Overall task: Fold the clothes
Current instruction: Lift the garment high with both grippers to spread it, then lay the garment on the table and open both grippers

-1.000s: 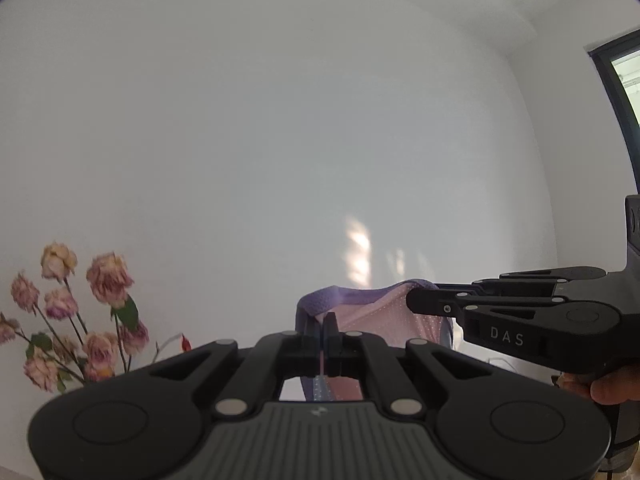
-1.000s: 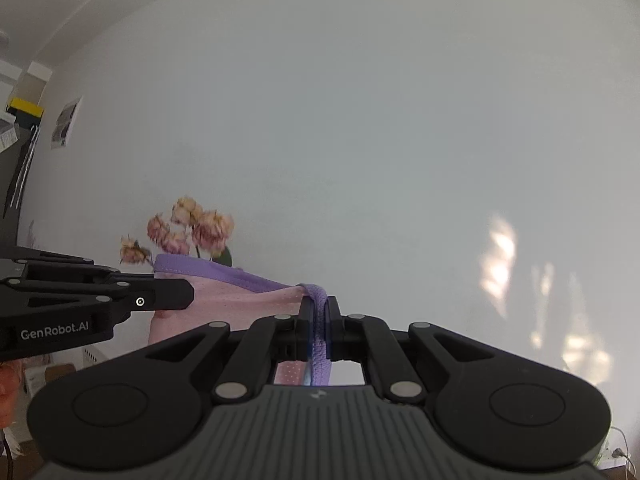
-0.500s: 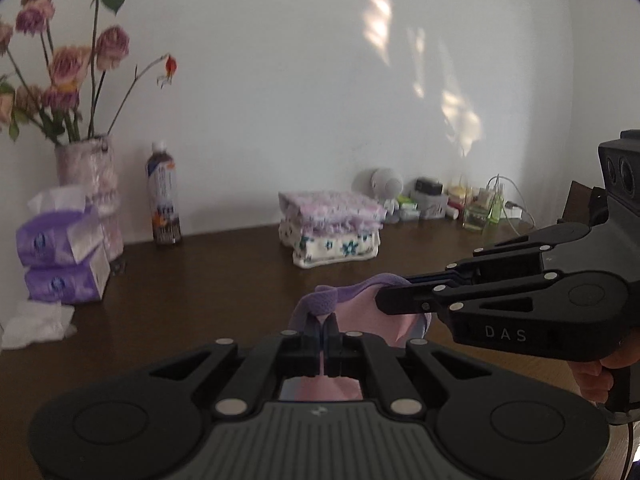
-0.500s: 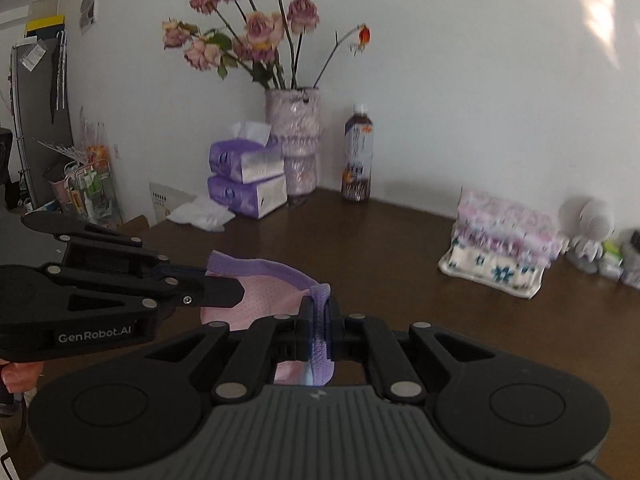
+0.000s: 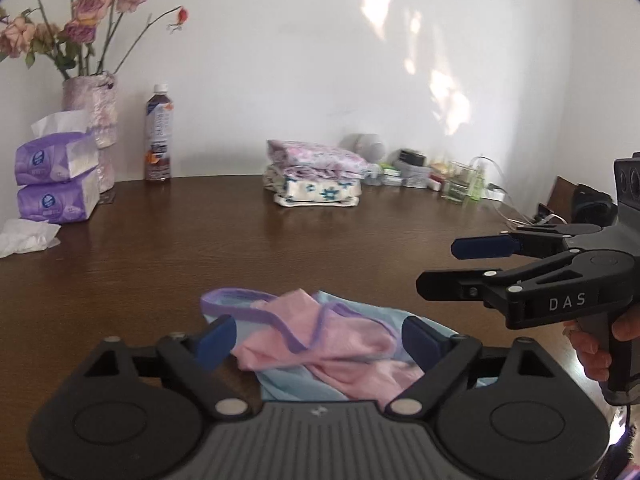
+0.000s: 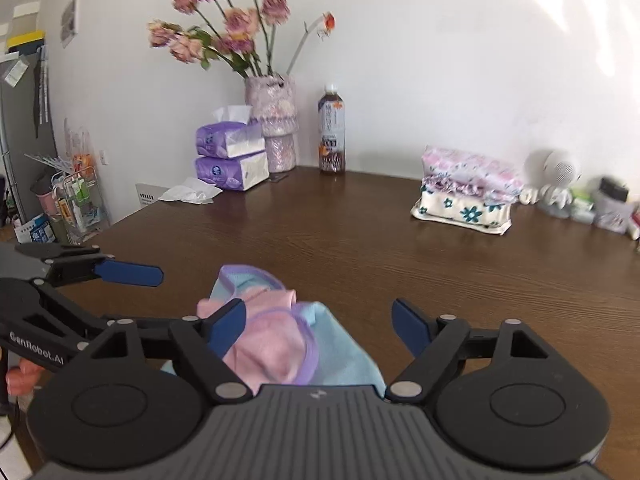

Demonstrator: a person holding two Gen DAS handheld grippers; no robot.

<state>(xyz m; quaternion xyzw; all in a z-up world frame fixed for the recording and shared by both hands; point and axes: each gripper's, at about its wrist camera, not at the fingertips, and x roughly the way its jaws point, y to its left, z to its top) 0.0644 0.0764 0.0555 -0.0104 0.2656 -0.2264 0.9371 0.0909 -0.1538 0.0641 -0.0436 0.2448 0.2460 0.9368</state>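
A small garment [image 5: 320,344] of pink and light blue cloth with purple trim lies crumpled on the dark wooden table [image 5: 280,240], near its front edge. My left gripper [image 5: 320,338] stands open just above it, one blue pad on each side of the cloth. In the right wrist view the same garment [image 6: 280,340] lies under and left of my right gripper [image 6: 318,324], which is also open with nothing between its pads. Each gripper shows in the other's view: the right gripper [image 5: 460,264] at the right, the left gripper [image 6: 136,276] at the left.
A stack of folded floral cloth [image 5: 316,178] sits at the back of the table. A vase of dried roses [image 6: 272,120], two purple tissue packs [image 6: 232,156], a crumpled tissue [image 6: 188,194] and a drink bottle [image 6: 332,132] stand at the back left. Small items and cables [image 5: 440,176] crowd the back right.
Both grippers came down from facing the wall to the table. Both have opened and let go of the garment, which now lies crumpled on the wood.
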